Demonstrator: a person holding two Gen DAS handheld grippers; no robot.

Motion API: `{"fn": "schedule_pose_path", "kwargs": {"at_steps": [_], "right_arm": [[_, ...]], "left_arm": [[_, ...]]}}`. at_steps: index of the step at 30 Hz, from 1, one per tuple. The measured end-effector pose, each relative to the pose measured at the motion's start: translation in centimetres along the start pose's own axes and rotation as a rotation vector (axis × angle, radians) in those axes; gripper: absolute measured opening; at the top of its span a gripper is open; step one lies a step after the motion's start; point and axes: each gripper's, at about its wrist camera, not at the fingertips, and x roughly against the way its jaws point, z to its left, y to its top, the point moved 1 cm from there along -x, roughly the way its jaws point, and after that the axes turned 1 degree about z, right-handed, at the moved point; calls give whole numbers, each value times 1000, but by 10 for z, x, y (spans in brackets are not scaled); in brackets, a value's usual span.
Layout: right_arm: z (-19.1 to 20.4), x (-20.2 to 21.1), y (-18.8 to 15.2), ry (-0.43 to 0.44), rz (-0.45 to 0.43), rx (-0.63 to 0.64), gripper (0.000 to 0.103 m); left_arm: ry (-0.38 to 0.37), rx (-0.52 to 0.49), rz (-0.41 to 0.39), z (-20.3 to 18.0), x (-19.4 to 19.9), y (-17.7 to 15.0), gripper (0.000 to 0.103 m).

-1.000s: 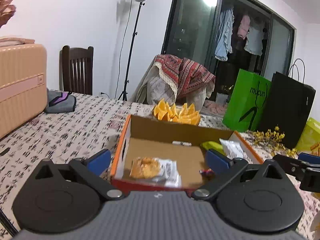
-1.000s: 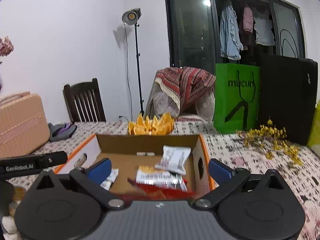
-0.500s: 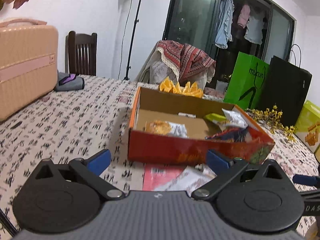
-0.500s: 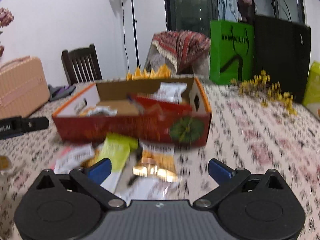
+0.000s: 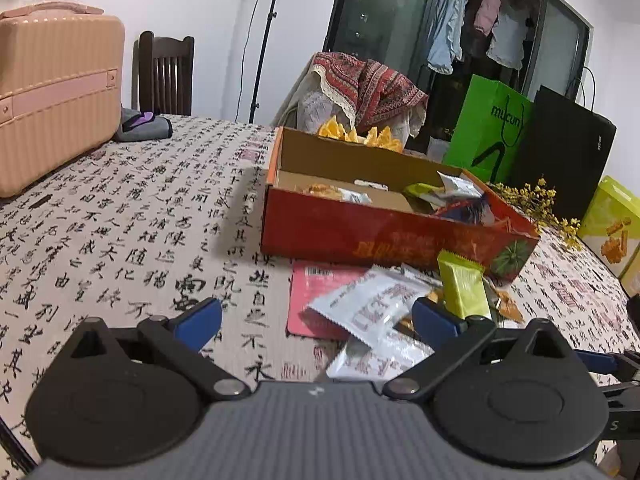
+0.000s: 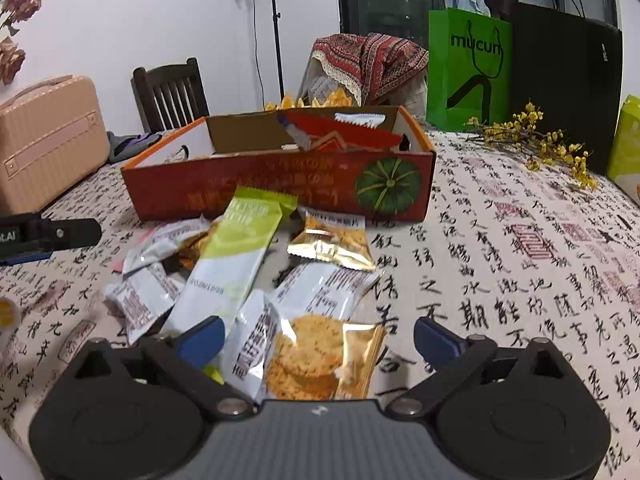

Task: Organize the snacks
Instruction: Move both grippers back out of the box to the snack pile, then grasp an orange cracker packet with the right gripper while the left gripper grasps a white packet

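A red cardboard box [image 5: 392,236] [image 6: 280,188] with an open top stands on the patterned tablecloth and holds several snack packets. Loose packets lie in a pile in front of it. Among them are a green-and-white bar [image 6: 236,256], a gold packet [image 6: 332,240] and a pink packet [image 5: 316,296]. My left gripper [image 5: 316,322] hovers open over the pile's left edge, with a white packet [image 5: 372,304] just ahead of it. My right gripper [image 6: 319,340] is low over the pile. Its jaws are closing, and a clear packet of round biscuits [image 6: 316,356] lies between them, untouched by the pads.
A peach suitcase [image 5: 56,92] and a grey pouch [image 5: 144,128] sit at the table's left. At the right are a green paper bag [image 6: 468,64], a black bag [image 6: 568,80], yellow flower sprigs [image 6: 536,140] and a yellow-green carton [image 5: 612,224]. Chairs stand behind the table.
Both grippers have sunk and drawn back from above the box to the pile of packets in front of it. The box now shows its front wall.
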Motion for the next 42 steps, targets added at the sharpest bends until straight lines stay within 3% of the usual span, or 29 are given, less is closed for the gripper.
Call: {"fn": "schedule_pose_path", "kwargs": {"at_steps": [2, 4, 13, 22, 27, 35, 42], "right_arm": [[-1, -1, -3, 11, 6, -17, 92], [-3, -2, -6, 39, 15, -40, 80], [-2, 14, -10, 65, -17, -22, 59], [-25, 30, -7, 53, -86, -71, 58], [-35, 28, -7, 58, -93, -91, 59], [-39, 26, -9, 77, -93, -104, 59], [-40, 26, -9, 90, -92, -106, 59]], "left_arm": [[0, -4, 8, -1, 1, -3, 103], [-6, -14, 19, -3, 0, -6, 103], [-44, -65, 57, -19, -5, -15, 103], [-72, -153, 122, -42, -26, -22, 103], [-22, -192, 171, -50, -46, -27, 103], [28, -234, 186, -58, -53, -26, 103], [1, -259, 189, -57, -54, -25, 103]]}}
